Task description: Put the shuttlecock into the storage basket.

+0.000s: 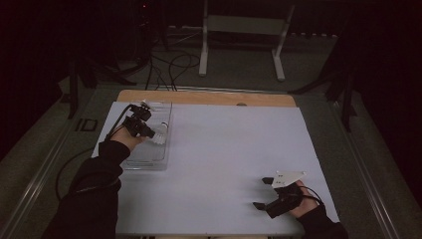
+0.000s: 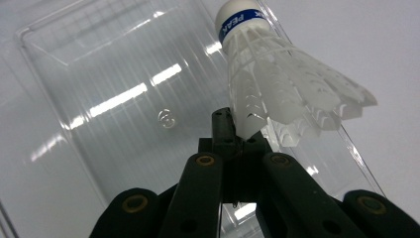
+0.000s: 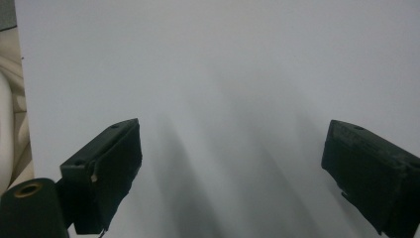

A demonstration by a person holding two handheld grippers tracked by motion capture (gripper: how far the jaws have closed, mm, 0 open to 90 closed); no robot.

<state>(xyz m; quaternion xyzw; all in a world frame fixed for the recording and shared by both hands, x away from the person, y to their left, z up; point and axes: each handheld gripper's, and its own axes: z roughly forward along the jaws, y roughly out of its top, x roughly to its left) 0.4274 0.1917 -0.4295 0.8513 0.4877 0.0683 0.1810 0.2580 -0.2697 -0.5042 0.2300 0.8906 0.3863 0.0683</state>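
The shuttlecock (image 2: pixel 277 84) is held over the clear plastic tray (image 1: pixel 161 158) near the far left corner of the bench (image 1: pixel 229 164). In the left gripper view its long axis runs away from the jaws: the white cork with its blue band points up and away, and the feather skirt flares out to the right. The left gripper (image 2: pixel 233 141) is clenched on the lower edge of the skirt, its jaws pressed together with feather tips pinched between them, so nearly all of the shuttlecock stands beyond the fingertips. In the high view it shows white just right of the left gripper (image 1: pixel 148 132), above the tray's right wall.

The right gripper (image 1: pixel 263 193) rests near the bench's near right corner, well apart from the tray, its fingers (image 3: pixel 106 173) spread wide with bare surface between them.

The bench top is a plain white sheet with a wooden strip along its far edge. The room around it is dark; cables and a white metal frame (image 1: pixel 244 35) lie on the floor beyond.
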